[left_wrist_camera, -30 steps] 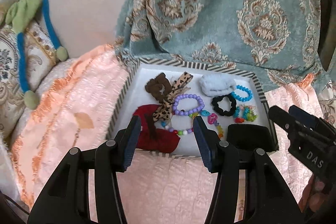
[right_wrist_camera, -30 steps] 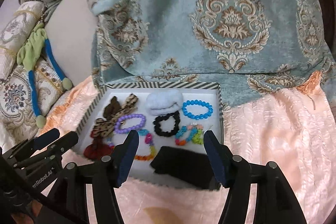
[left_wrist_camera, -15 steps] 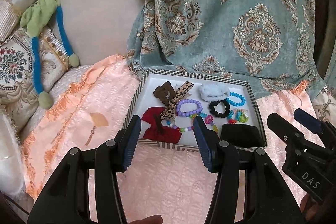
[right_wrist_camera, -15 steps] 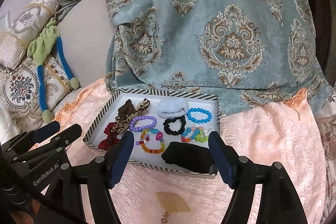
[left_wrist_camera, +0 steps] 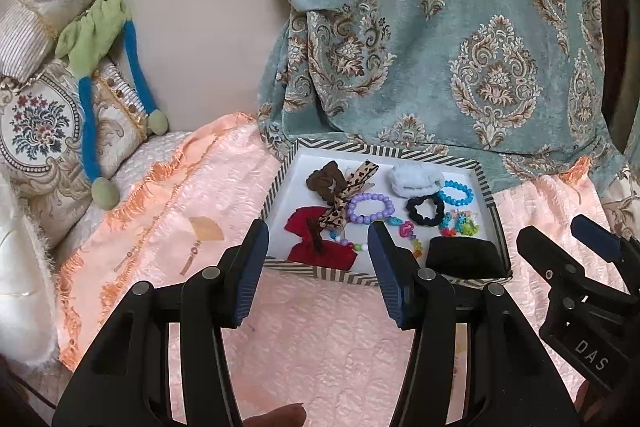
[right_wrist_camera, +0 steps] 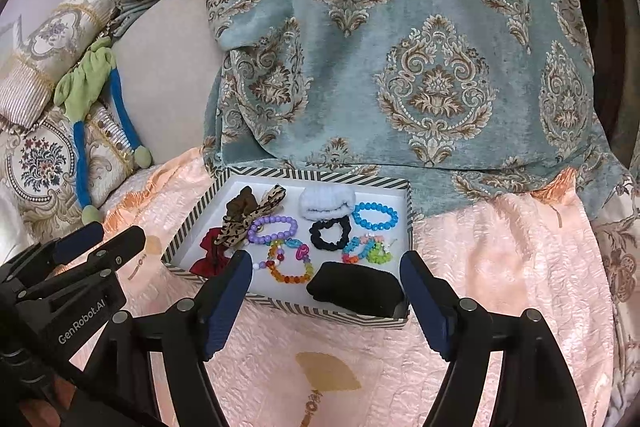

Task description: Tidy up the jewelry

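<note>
A striped-rim white tray (left_wrist_camera: pixel 490 199) (right_wrist_camera: pixel 409 211) lies on a pink quilt. It holds a red bow (left_wrist_camera: pixel 320 247), a brown scrunchie (left_wrist_camera: pixel 324 181), a leopard ribbon (right_wrist_camera: pixel 250 215), a purple bead bracelet (left_wrist_camera: pixel 370 209) (right_wrist_camera: pixel 273 229), a blue bead bracelet (right_wrist_camera: pixel 375 215), a black scrunchie (right_wrist_camera: pixel 330 233), a white scrunchie (right_wrist_camera: pixel 327 205), a rainbow bracelet (right_wrist_camera: pixel 290 267) and a black cloth (right_wrist_camera: pixel 356 289). My left gripper (left_wrist_camera: pixel 316 259) is open and empty, short of the tray's near edge. My right gripper (right_wrist_camera: pixel 326 293) is open and empty, also short of it.
The pink quilt (right_wrist_camera: pixel 500 267) covers the seat around the tray. A teal patterned throw (right_wrist_camera: pixel 400 67) hangs behind. Embroidered cushions (left_wrist_camera: pixel 36 123) and a green and blue soft toy (left_wrist_camera: pixel 100 39) lie at the left.
Both grippers have pulled back and up from the tray, which now looks smaller and farther. Both stay open and empty.
</note>
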